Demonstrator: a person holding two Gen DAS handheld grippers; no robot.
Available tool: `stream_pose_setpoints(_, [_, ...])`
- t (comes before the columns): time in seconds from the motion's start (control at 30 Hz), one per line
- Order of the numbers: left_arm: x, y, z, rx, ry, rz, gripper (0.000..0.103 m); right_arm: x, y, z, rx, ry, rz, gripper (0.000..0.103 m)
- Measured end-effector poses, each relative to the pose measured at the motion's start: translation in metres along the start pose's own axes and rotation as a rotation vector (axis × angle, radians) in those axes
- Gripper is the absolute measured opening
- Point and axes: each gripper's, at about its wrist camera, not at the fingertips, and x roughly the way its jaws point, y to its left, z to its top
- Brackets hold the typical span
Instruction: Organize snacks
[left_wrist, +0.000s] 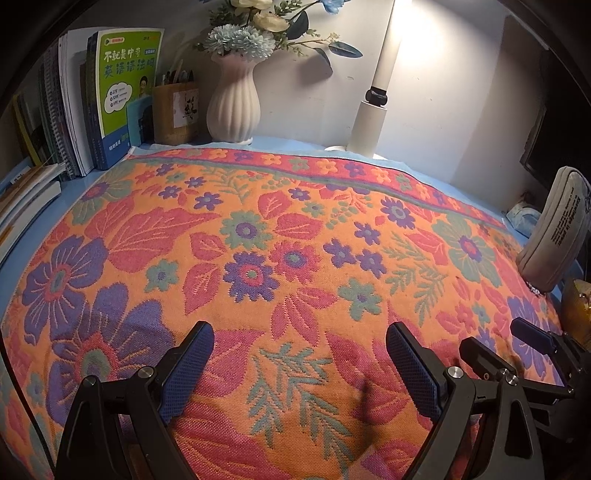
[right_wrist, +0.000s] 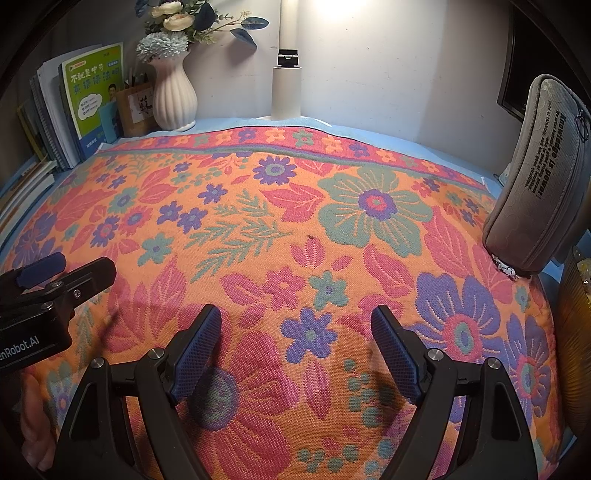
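No snack shows clearly in either view. My left gripper (left_wrist: 299, 339) is open and empty, low over the floral cloth (left_wrist: 295, 240). My right gripper (right_wrist: 295, 325) is open and empty over the same cloth (right_wrist: 295, 221), just to the right of the left one. The right gripper also shows in the left wrist view (left_wrist: 502, 339) at lower right, and the left gripper shows in the right wrist view (right_wrist: 62, 269) at the left edge. An amber, ribbed container (right_wrist: 574, 332) sits at the far right edge, partly cut off; it also shows in the left wrist view (left_wrist: 576, 306).
A grey pencil pouch (right_wrist: 535, 177) stands on the cloth's right edge, seen too in the left wrist view (left_wrist: 554, 232). At the back stand books (left_wrist: 122, 96), a wooden pen holder (left_wrist: 175, 112), a white vase (left_wrist: 232, 103) with flowers and a white lamp post (left_wrist: 373, 110).
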Motion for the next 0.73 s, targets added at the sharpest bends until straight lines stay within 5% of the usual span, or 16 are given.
stream_pose_setpoints(0.73, [-0.0082, -0.0033, -0.0001, 0.028, -0.054, 0.051, 0.093, -0.0011, 0.0000, 0.0010, -0.001, 0.000, 0.006, 0.083])
